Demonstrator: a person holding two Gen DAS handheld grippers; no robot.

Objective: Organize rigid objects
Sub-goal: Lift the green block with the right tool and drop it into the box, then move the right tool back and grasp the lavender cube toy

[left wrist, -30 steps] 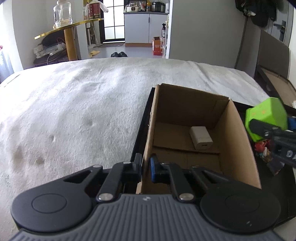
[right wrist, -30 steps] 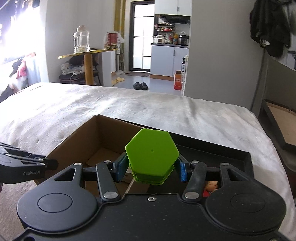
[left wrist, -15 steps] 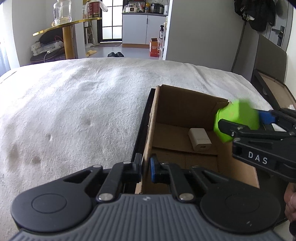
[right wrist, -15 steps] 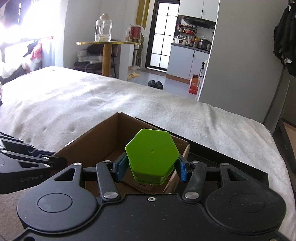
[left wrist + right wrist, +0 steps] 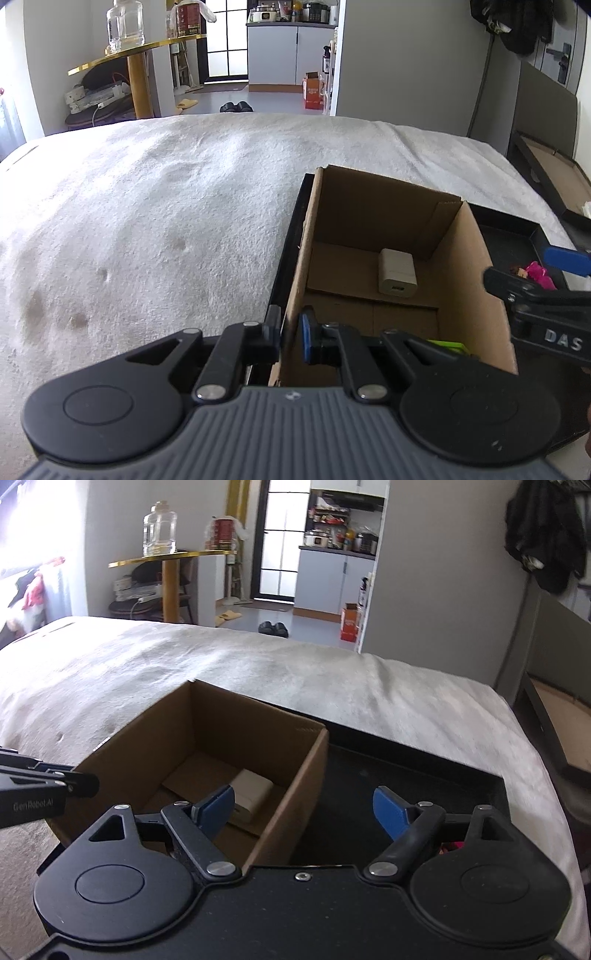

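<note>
An open cardboard box (image 5: 480, 258) (image 5: 303, 768) stands on a black tray on the bed. A white charger (image 5: 396, 272) (image 5: 253, 788) lies on its floor. A green hexagonal block (image 5: 448, 345) lies at the box's near end, mostly hidden behind my left gripper. My left gripper (image 5: 290, 338) is shut on the box's near left wall. My right gripper (image 5: 304, 806) is open and empty above the box's right wall; in the left wrist view it (image 5: 546, 280) shows at the right.
The black tray (image 5: 424, 775) extends right of the box and holds a pink and red toy (image 5: 535, 271). White bedding (image 5: 147, 221) lies to the left. Another box lid (image 5: 554, 166) stands at the far right.
My right gripper carried the green block over the box, opened and let it go; the block now lies inside the box. The left gripper kept its hold on the box wall.
</note>
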